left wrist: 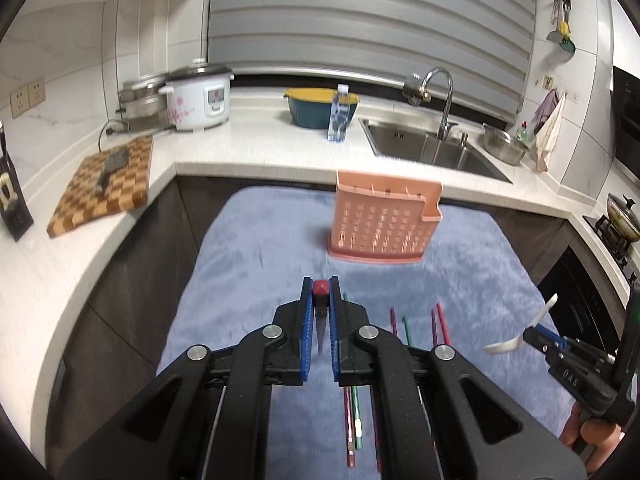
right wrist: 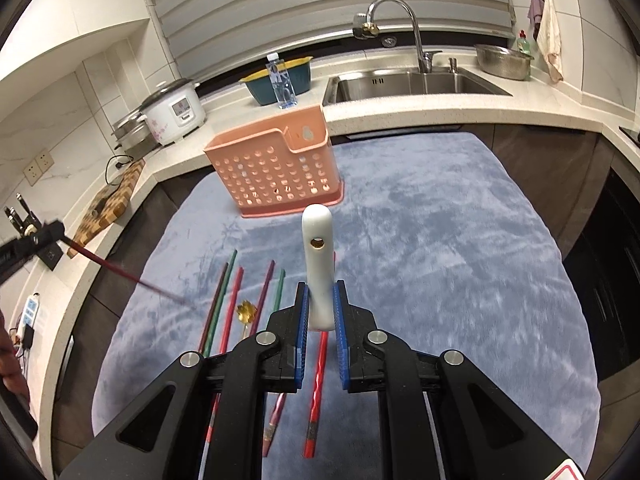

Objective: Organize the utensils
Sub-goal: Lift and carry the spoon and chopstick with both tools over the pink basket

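While I hold both tools above the blue cloth [right wrist: 420,240], my left tongs [left wrist: 320,286] are clenched on a dark red chopstick [left wrist: 320,308], its red end sticking up between the blue pads and its thin shaft slanting down and away from them. My right tongs [right wrist: 320,296] are clenched on a white spoon [right wrist: 317,264], gripping the handle low down; the rounded end with its small hole points up and away from me. From the left view that spoon's bowl [left wrist: 504,346] hangs off to the right, clear of the cloth.

Below the tongs, on the cloth, lie the loose chopsticks [right wrist: 228,300], red, green and purple, roughly side by side and pointing away from me. A small gold spoon [right wrist: 245,314] rests among them, and one red chopstick [right wrist: 318,392] lies directly under my right tongs.

Farther on, near the far edge of the cloth, stands the pink basket [right wrist: 276,176], upright, its front wall full of holes.

Behind it runs the white table [right wrist: 400,114] with a water bottle [right wrist: 282,84], a blue and yellow bowl [right wrist: 280,80], a rice cooker [right wrist: 172,110], a checkered cutting board [left wrist: 104,184] and the steel sink [right wrist: 412,82] with its tap.
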`<state>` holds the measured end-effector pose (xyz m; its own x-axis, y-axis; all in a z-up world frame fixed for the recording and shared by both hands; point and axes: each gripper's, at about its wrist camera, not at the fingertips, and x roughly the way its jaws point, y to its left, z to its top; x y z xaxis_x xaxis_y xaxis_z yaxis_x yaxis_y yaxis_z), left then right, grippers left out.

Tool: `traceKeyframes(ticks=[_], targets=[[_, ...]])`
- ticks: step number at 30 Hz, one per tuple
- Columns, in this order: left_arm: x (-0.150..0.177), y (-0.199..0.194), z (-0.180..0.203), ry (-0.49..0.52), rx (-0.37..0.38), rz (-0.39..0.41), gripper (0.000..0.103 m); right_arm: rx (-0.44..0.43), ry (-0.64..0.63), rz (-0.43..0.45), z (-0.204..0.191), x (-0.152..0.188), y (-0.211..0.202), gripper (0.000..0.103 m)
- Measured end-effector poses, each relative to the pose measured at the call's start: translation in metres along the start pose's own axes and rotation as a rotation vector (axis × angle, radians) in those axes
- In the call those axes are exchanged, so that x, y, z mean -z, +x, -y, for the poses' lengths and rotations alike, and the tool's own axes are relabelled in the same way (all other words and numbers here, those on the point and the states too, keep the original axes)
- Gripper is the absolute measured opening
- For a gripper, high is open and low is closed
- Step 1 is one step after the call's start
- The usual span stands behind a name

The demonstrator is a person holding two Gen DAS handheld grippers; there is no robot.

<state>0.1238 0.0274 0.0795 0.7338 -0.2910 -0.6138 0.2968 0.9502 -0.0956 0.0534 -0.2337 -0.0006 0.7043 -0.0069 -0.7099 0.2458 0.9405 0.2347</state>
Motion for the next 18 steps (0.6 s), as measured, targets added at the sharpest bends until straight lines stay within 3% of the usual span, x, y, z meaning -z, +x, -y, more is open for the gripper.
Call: traceKeyframes(ticks=[8, 18], targets=[[-0.049, -0.008, 0.006, 0.026, 0.014, 0.088, 0.007, -0.034, -0.007, 0.044, -0.007, -0.035, 0.002, 0.012], [-0.152, -0.009, 0.025, 0.036, 0.052, 0.288, 0.007, -0.065, 0.001, 0.135, -0.013, -0.129, 0.037, 0.012]])
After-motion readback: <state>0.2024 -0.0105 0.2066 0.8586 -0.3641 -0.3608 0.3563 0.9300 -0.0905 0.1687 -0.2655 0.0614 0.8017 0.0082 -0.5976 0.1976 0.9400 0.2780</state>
